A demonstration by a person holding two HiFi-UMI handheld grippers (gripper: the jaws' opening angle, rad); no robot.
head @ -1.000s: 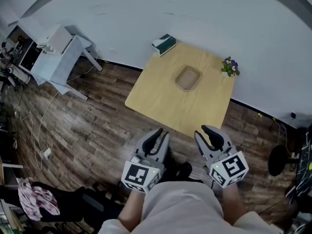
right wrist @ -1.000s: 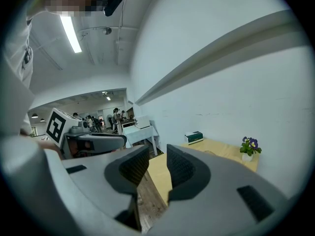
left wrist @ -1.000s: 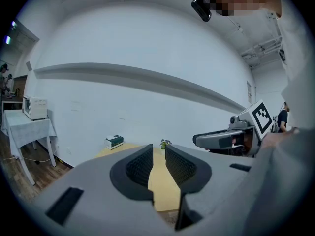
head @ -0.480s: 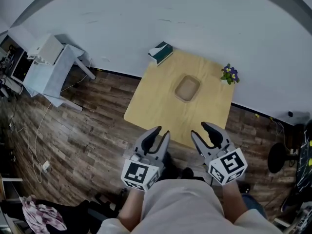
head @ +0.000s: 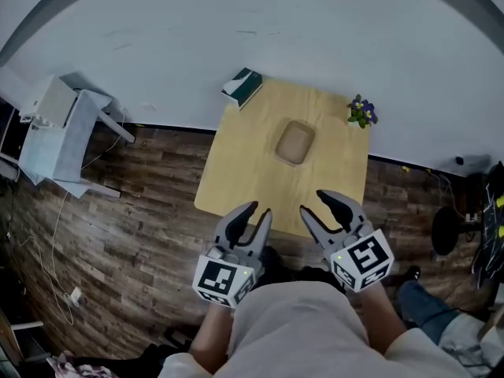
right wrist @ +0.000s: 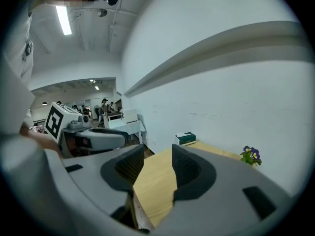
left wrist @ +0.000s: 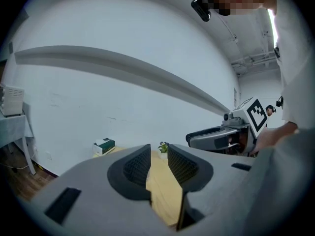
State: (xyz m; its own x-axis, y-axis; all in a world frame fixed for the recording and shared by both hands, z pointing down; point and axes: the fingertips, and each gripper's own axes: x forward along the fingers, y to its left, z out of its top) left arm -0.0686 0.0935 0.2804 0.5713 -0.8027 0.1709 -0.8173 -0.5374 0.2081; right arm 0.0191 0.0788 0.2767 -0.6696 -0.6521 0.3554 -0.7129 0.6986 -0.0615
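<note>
I hold both grippers in front of my body, short of the near edge of a square light-wood table [head: 244, 172]. My left gripper [head: 253, 214] is open and holds nothing; in the left gripper view [left wrist: 158, 152] the tabletop shows through the gap. My right gripper [head: 318, 203] is open and empty too, its gap [right wrist: 158, 154] wider. A shallow tan tray [head: 294, 142] lies in the middle of the table. A green and white box [head: 241, 87] sits at the far left corner and a small pot of purple flowers [head: 361, 110] at the far right corner.
A white wall [head: 260, 22] runs behind the table. A small table with a white cloth [head: 59, 136] stands at the left on the wood floor [head: 134, 227]. Cables lie on the floor at left. A black round stand [head: 447, 231] is at the right.
The view has shifted forward, so the table lies closer beneath the grippers. The right gripper's jaws stand a little wider apart. Both still hold nothing.
</note>
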